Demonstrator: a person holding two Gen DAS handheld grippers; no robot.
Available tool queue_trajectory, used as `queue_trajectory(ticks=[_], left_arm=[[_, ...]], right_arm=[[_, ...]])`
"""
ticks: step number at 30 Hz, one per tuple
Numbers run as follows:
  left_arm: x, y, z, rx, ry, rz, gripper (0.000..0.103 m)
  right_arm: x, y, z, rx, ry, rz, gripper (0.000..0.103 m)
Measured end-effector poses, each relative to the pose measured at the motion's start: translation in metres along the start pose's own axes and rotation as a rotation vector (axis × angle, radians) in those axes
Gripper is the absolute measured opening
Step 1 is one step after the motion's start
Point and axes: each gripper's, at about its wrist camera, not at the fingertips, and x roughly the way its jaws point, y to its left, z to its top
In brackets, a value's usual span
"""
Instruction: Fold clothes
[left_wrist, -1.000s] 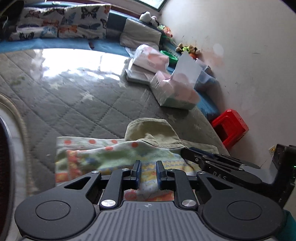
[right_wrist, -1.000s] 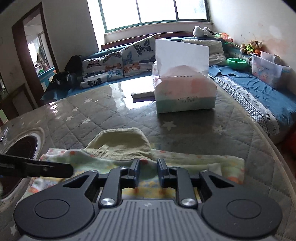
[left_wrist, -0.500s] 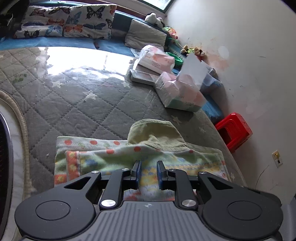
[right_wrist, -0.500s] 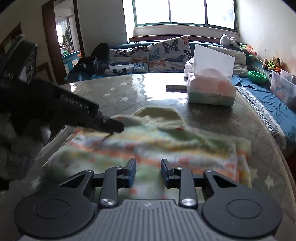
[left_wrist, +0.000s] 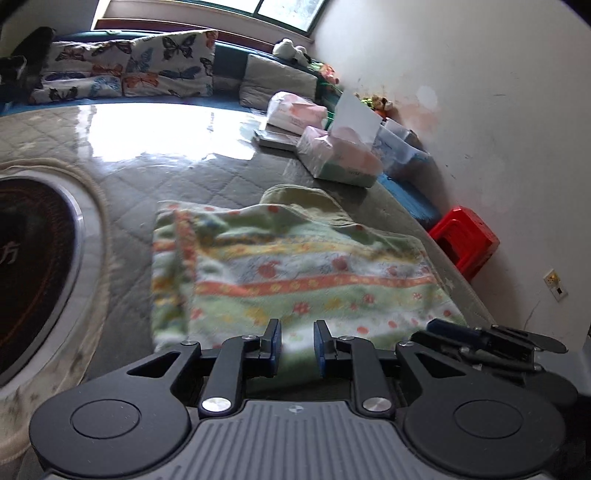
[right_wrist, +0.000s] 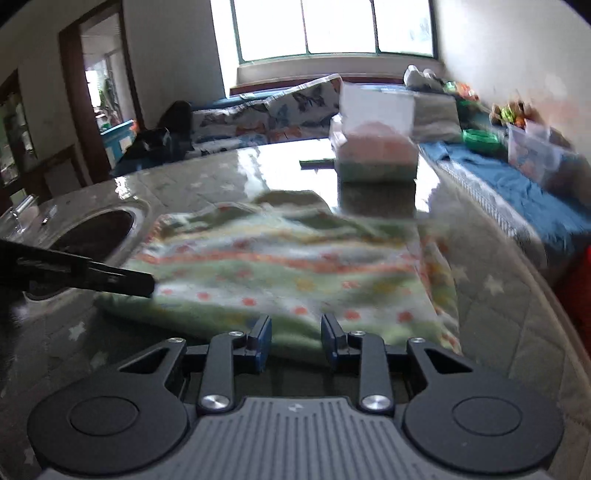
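Note:
A green garment with orange and yellow floral stripes (left_wrist: 295, 273) lies folded flat on the grey quilted table (left_wrist: 192, 173); it also shows in the right wrist view (right_wrist: 288, 273). An olive piece (left_wrist: 299, 201) sticks out from under its far edge. My left gripper (left_wrist: 297, 345) is open and empty at the garment's near edge. My right gripper (right_wrist: 294, 341) is open and empty at the near edge too. The right gripper's fingers (left_wrist: 480, 338) show at the lower right of the left wrist view, and the left gripper's fingers (right_wrist: 85, 273) at the left of the right wrist view.
A round dark burner (left_wrist: 29, 266) is set into the table at the left. Tissue packs (left_wrist: 343, 158) and a flat box stand at the far right of the table. A red stool (left_wrist: 463, 240) stands by the wall. A sofa with butterfly cushions (left_wrist: 129, 74) lies beyond.
Both grippers have opened and let go of the garment, then pulled back toward me. The garment now lies flat, folded over.

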Motion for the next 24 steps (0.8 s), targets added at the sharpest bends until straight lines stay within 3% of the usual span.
queue_trajectory(ticks=[5, 10, 13, 15, 18, 24], left_arm=[[-0.009, 0.002, -0.009, -0.006, -0.026, 0.038, 0.024], [-0.011, 0.005, -0.014, -0.03, -0.037, 0.054, 0.025], [-0.015, 0.005, -0.016, -0.047, -0.039, 0.063, 0.026], [-0.018, 0.002, -0.017, -0.049, -0.034, 0.072, 0.032], [-0.023, -0.008, -0.019, -0.03, -0.026, 0.093, 0.045], [-0.028, -0.019, -0.023, -0.01, -0.003, 0.124, 0.057]], right_arm=[[-0.011, -0.009, -0.002, 0.025, -0.039, -0.012, 0.029], [-0.001, -0.031, -0.008, 0.072, -0.016, -0.07, 0.029], [-0.009, -0.036, -0.014, 0.09, -0.034, -0.055, 0.031], [-0.014, -0.036, -0.017, 0.086, -0.048, -0.059, 0.039], [-0.017, -0.037, -0.021, 0.092, -0.059, -0.064, 0.04], [-0.027, -0.033, -0.023, 0.085, -0.08, -0.058, 0.052]])
